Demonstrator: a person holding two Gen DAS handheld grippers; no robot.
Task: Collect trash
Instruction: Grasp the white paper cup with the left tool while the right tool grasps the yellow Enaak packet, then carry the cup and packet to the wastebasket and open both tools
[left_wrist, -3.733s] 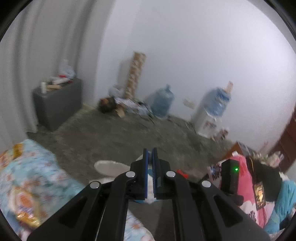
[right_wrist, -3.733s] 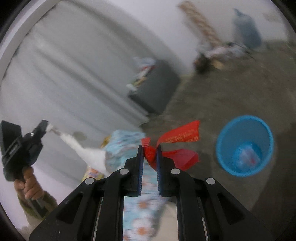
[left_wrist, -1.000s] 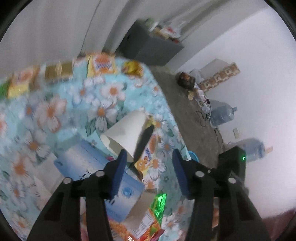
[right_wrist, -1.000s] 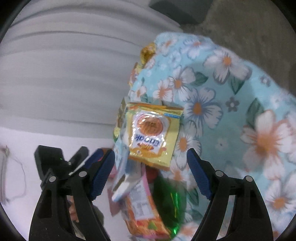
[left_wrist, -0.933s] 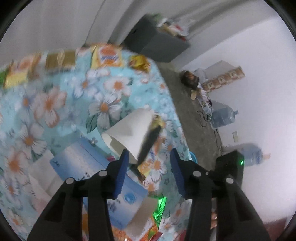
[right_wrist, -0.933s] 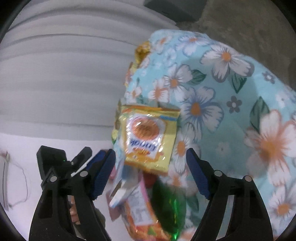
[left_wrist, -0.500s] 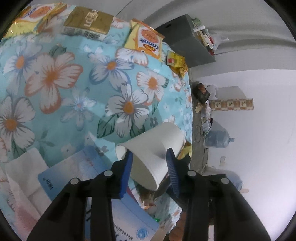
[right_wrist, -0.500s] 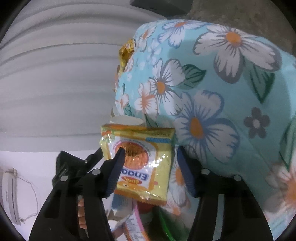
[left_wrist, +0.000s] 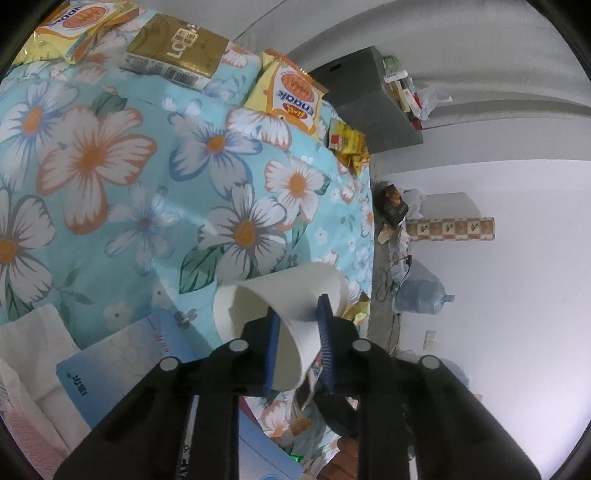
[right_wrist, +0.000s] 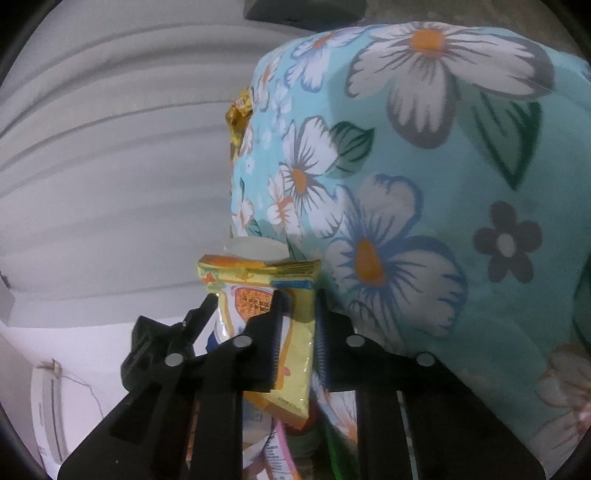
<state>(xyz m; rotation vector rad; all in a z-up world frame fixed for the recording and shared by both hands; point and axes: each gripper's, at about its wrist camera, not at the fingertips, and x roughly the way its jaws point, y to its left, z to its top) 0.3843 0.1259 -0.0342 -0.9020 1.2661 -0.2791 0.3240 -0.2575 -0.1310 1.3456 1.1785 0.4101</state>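
Both claws have just been closing and each has something between its pads now. The left claw (left_wrist: 298, 332) is pinching a white paper cup (left_wrist: 284, 299) lying on its side on the flowered bedspread (left_wrist: 122, 192); the blue pads (left_wrist: 325, 325) press in on the cup wall near the rim and you can see it buckling a bit. The right claw (right_wrist: 297, 332) is clamped on a yellow snack packet (right_wrist: 291, 295), gripping it along one edge, with the rest of the packet hanging down between the arms.

My two cents on doing this bit well: the cup is thin and already dented, so I wouldn't squeeze any harder, just lift it straight off the bed so it doesn't fold and slip out. The packet looks slick and is only held by an edge, so a slow lift beats a yank. There's more stuff under it, what looks like other wrappers and something green, and a fast pull could drag those along or flick them to the floor.

Around them the bed is far from done. A blue booklet (left_wrist: 122, 365) and tissues (left_wrist: 33, 347) sit just beside the cup, and further up there's a gold box (left_wrist: 177, 48) and more yellow packets (left_wrist: 291, 96) near the far edge. I can't see a bin in either view, so it'll have to be found first.
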